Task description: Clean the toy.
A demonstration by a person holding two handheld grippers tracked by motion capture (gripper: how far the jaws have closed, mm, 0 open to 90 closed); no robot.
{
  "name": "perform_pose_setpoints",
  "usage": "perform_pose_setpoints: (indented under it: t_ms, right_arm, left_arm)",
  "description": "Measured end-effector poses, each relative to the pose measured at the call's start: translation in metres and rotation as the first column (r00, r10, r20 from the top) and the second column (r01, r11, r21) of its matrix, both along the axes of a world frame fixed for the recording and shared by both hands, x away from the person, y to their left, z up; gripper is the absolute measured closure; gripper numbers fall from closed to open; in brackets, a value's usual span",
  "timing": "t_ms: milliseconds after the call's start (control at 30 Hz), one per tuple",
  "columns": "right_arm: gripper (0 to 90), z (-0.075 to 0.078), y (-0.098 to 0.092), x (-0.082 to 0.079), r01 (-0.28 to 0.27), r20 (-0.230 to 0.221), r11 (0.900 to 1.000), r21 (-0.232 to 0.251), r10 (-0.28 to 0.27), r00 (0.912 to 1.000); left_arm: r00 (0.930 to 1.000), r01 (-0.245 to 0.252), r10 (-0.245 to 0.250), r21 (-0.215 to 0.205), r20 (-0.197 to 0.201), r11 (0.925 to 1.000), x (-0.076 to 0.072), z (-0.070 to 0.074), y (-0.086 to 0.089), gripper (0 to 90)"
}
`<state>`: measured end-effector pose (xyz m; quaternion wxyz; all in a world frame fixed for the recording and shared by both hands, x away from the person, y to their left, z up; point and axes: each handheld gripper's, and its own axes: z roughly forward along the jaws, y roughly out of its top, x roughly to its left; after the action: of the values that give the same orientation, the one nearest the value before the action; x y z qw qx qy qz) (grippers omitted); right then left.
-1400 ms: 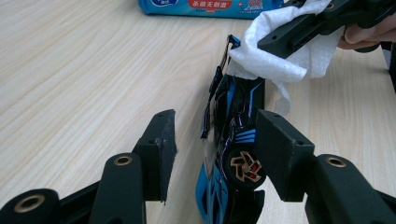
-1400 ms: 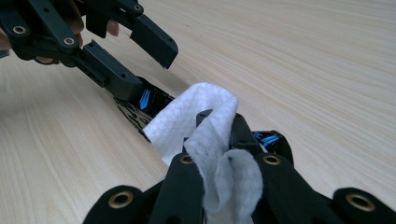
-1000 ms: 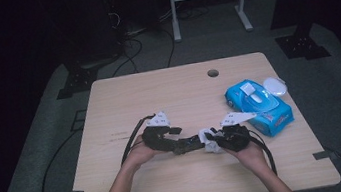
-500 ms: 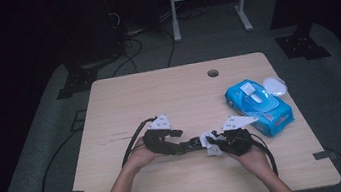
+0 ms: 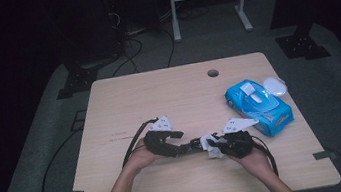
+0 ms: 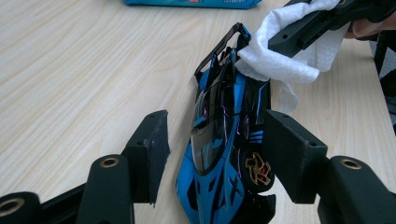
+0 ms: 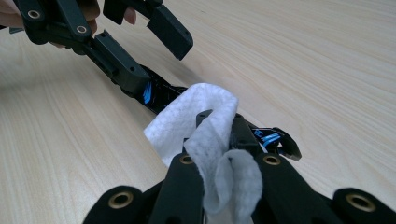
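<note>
Blue and black, the toy car [image 6: 224, 140] lies on the counter [image 5: 168, 96] lengthwise between our left gripper [image 6: 212, 154]'s jaws, which have just been opening and stand clear of it; our right gripper [image 7: 224, 140], clenched on a white wipe [image 7: 205, 121], meets its far tail.

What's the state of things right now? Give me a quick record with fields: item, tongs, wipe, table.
item: blue and black toy race car on the light wooden table
left tongs: jaws either side of the car, left pad apart from it, just been opening
right tongs: shut on a white wet wipe, pressed at the car's rear wing
also on table: blue wipes pack
</note>
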<state>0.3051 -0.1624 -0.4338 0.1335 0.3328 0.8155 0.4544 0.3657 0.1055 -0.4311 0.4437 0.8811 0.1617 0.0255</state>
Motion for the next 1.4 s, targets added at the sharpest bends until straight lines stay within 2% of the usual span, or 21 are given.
perform_pose_setpoints:
  t_ms: [733,1400]
  right_arm:
    - [85.0,-0.004,-0.002,-0.008,-0.019,-0.013,1.000,-0.014,0.019,0.9997]
    - [85.1,-0.011,0.000,-0.008,-0.026,-0.035,0.999,-0.038,0.024,0.9991]
  left_arm:
    - [0.9995,0.030,-0.029,0.014,-0.013,0.9995,-0.005,-0.006,-0.004,38.0]
    - [0.9988,0.047,-0.046,0.059,-0.016,0.9972,-0.006,-0.013,-0.008,36.7]
